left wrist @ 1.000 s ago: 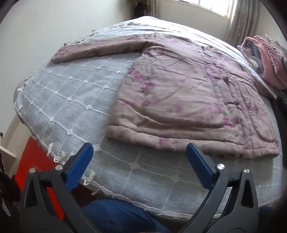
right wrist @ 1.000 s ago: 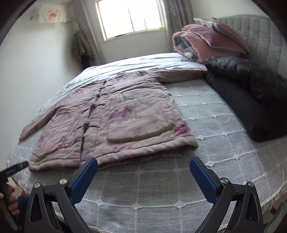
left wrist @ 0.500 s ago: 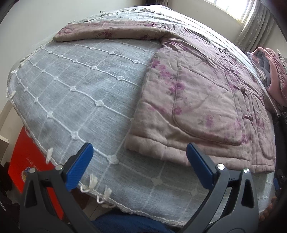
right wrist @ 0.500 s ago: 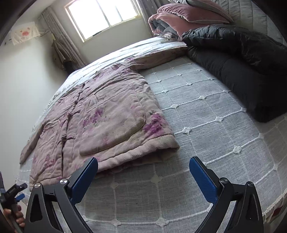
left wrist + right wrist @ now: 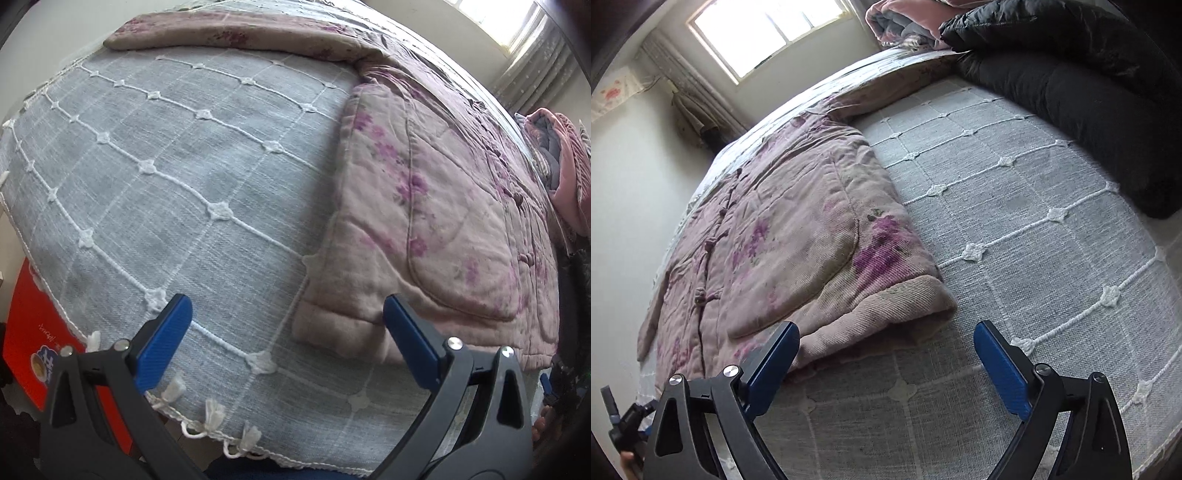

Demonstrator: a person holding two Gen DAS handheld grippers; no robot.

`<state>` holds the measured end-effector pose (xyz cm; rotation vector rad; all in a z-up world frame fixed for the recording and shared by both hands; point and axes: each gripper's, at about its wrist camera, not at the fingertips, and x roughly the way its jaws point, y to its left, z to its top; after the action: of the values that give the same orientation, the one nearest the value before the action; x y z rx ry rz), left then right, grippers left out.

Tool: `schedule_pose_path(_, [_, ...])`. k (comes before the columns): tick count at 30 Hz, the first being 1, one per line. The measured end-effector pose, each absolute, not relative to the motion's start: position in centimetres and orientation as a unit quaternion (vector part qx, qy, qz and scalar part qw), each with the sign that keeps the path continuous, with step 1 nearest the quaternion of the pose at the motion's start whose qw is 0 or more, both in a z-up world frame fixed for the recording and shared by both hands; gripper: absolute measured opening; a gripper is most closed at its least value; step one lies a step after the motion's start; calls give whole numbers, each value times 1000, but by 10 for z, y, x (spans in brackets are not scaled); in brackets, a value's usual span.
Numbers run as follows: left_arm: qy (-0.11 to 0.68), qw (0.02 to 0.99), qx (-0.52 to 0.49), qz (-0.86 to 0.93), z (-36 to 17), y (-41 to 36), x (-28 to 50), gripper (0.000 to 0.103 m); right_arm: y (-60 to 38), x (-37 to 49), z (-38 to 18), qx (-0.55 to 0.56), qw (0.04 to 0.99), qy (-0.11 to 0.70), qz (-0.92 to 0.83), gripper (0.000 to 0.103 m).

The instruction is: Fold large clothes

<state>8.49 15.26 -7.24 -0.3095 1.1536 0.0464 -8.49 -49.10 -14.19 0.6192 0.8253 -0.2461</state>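
A large pink quilted jacket (image 5: pixel 436 206) with purple flowers lies spread flat on the grey bedspread (image 5: pixel 177 192), one sleeve (image 5: pixel 236 37) stretched along the far edge. My left gripper (image 5: pixel 286 339) is open and empty, low over the bed, its span around the jacket's near left hem corner (image 5: pixel 325 325). In the right wrist view the jacket (image 5: pixel 790 236) lies left of centre. My right gripper (image 5: pixel 884 358) is open and empty, just in front of the jacket's near right hem corner (image 5: pixel 923 299).
A black padded coat (image 5: pixel 1089 96) lies along the bed's right side, with folded pink bedding (image 5: pixel 905 26) behind it. A red box (image 5: pixel 40 347) stands on the floor by the bed's left edge. A window (image 5: pixel 768 33) is at the back wall.
Both grippers have moved forward and down toward the jacket's near hem, left to the left corner, right to the right corner. Both stay open.
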Motion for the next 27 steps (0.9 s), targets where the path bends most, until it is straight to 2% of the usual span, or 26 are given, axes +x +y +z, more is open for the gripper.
schedule_pose_path(5, [546, 823, -157, 0, -75, 154, 84, 102, -489, -74, -142, 279, 867, 398, -111, 95])
schedule_pose_path(8, [544, 821, -169, -32, -73, 146, 88, 96, -494, -62, -143, 284, 865, 401, -107, 87])
schedule_pose_path(11, [544, 821, -167, -56, -72, 129, 95, 94, -502, -45, -148, 298, 855, 410, -106, 86])
schedule_pose_path(12, [548, 818, -161, -66, -74, 122, 99, 91, -501, -40, -149, 294, 856, 412, -105, 86])
schedule_pose_path(13, [557, 813, -153, -76, -76, 114, 104, 81, -499, -34, -148, 287, 858, 413, -102, 83])
schedule_pose_path(14, [569, 808, -135, -69, -80, 105, 108, 76, -496, -30, -148, 280, 861, 412, -101, 67])
schedule_pose_path(15, [572, 809, -124, -61, -80, 100, 109, 60, -493, -26, -146, 271, 866, 409, -94, 51])
schedule_pose_path(16, [571, 810, -120, -63, -78, 97, 112, 33, -491, -24, -144, 273, 867, 407, -87, 23])
schedule_pose_path(17, [566, 811, -130, -68, -74, 98, 110, 27, -490, -26, -142, 277, 869, 401, -84, 21])
schedule_pose_path(19, [555, 817, -144, -59, -66, 103, 106, 24, -483, -34, -128, 263, 882, 381, -87, 18])
schedule_pose_path(27, [495, 858, -135, -34, 6, 121, 81, 22, -467, -75, -45, 283, 905, 314, -49, 15])
